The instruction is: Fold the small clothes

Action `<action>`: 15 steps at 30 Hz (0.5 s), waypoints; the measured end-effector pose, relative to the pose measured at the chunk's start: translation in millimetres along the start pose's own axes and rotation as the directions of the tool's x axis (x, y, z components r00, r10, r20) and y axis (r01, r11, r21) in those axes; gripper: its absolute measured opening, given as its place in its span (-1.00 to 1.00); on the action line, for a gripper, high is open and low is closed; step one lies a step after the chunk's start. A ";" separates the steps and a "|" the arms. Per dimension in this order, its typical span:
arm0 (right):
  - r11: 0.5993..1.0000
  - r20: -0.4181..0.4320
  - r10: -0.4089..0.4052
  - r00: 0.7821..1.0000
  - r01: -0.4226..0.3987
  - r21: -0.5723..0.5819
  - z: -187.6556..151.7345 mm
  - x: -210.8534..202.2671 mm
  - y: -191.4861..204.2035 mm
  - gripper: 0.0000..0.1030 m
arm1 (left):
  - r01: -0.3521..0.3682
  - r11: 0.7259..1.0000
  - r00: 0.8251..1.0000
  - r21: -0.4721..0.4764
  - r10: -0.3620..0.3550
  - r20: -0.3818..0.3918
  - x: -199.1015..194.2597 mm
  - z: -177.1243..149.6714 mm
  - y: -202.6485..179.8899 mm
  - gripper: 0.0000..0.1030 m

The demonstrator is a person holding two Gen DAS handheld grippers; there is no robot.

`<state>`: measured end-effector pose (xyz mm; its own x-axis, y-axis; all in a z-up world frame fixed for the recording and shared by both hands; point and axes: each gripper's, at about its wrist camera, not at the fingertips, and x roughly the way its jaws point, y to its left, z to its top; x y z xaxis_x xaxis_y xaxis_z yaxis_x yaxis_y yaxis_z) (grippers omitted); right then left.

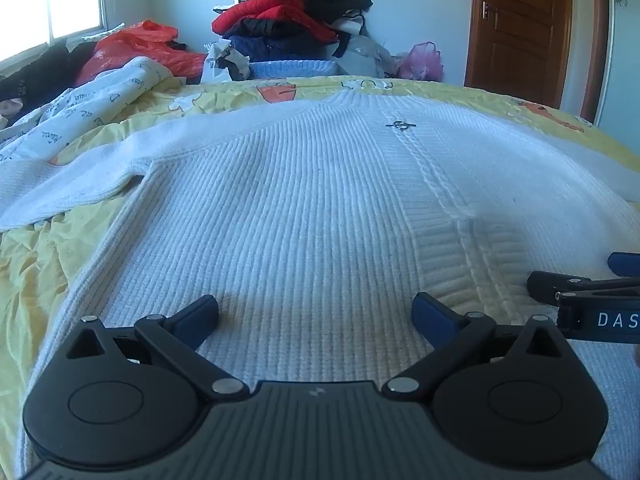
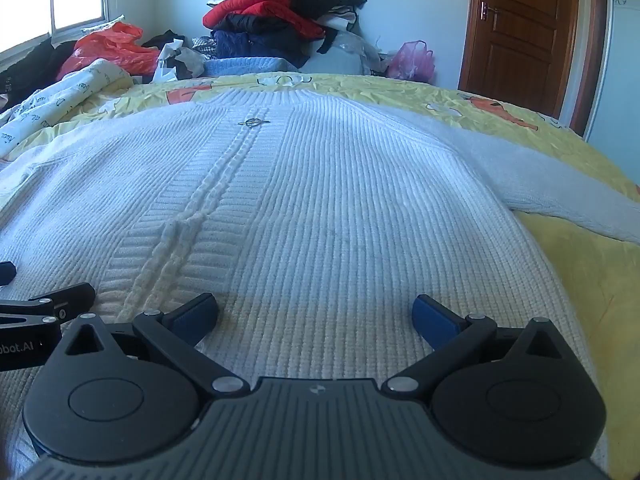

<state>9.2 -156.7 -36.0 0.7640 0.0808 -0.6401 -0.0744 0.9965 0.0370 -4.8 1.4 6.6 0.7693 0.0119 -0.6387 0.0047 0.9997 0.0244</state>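
A white knitted cardigan (image 1: 304, 208) lies flat and spread out on a yellow bed sheet (image 1: 36, 264) with cartoon prints. Its collar points to the far side of the bed, and its hem is near the two grippers. A cable-knit band (image 1: 436, 200) runs down its middle, with a small metal clasp (image 1: 401, 125) near the collar. One sleeve (image 1: 68, 184) stretches out to the left, the other sleeve (image 2: 560, 184) to the right.

The left gripper (image 1: 316, 312) hovers low over the left half of the hem, with its jaws spread wide and nothing between them. The right gripper (image 2: 314, 312) is over the right half, also wide apart and holding nothing. The two grippers are side by side.

Behind the bed there is a pile of clothes (image 1: 292, 12) in red and black, a red plastic bag (image 1: 136, 46), a pink bag (image 1: 422, 60) and a brown wooden door (image 1: 520, 28).
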 end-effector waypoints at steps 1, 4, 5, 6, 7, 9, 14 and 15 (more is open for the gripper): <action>1.000 0.000 0.000 1.000 0.000 0.000 0.0 -0.1 -0.1 1.00 | -0.002 1.000 1.000 0.002 0.002 0.000 0.1 -1.0 1.2 1.00; 1.000 0.000 0.001 1.000 -0.001 0.001 0.1 -0.1 -0.2 1.00 | -0.011 1.000 1.000 0.004 0.011 -0.006 3.8 -0.9 -2.8 1.00; 1.000 0.001 0.000 1.000 0.000 0.000 0.0 -0.1 -0.2 1.00 | -0.010 1.000 1.000 0.003 0.010 -0.008 4.2 -0.5 -2.7 1.00; 1.000 0.001 0.000 1.000 0.000 0.000 0.1 -0.1 -0.2 1.00 | -0.010 1.000 1.000 0.002 0.010 -0.009 4.7 -0.2 -3.1 1.00; 1.000 0.000 0.000 1.000 0.000 0.000 0.1 -0.1 -0.1 1.00 | -0.010 1.000 1.000 0.001 0.010 -0.010 4.9 -0.4 -3.0 1.00; 1.000 0.001 0.001 1.000 -0.001 0.001 0.1 -0.1 -0.3 1.00 | -0.009 1.000 1.000 -0.002 0.009 -0.010 5.9 -0.3 -2.8 1.00; 1.000 0.001 0.001 1.000 -0.001 0.001 0.1 -0.1 -0.2 1.00 | -0.009 1.000 1.000 -0.003 0.009 -0.010 6.3 0.0 -3.7 1.00; 1.000 0.001 0.001 1.000 -0.001 0.001 0.1 -0.1 -0.2 1.00 | -0.009 1.000 1.000 -0.003 0.009 -0.010 6.3 -0.1 -3.4 1.00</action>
<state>9.2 -156.9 -35.8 0.7643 0.0817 -0.6396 -0.0744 0.9965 0.0384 -0.1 -1.9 2.4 0.7631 0.0209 -0.6460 -0.0037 0.9996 0.0281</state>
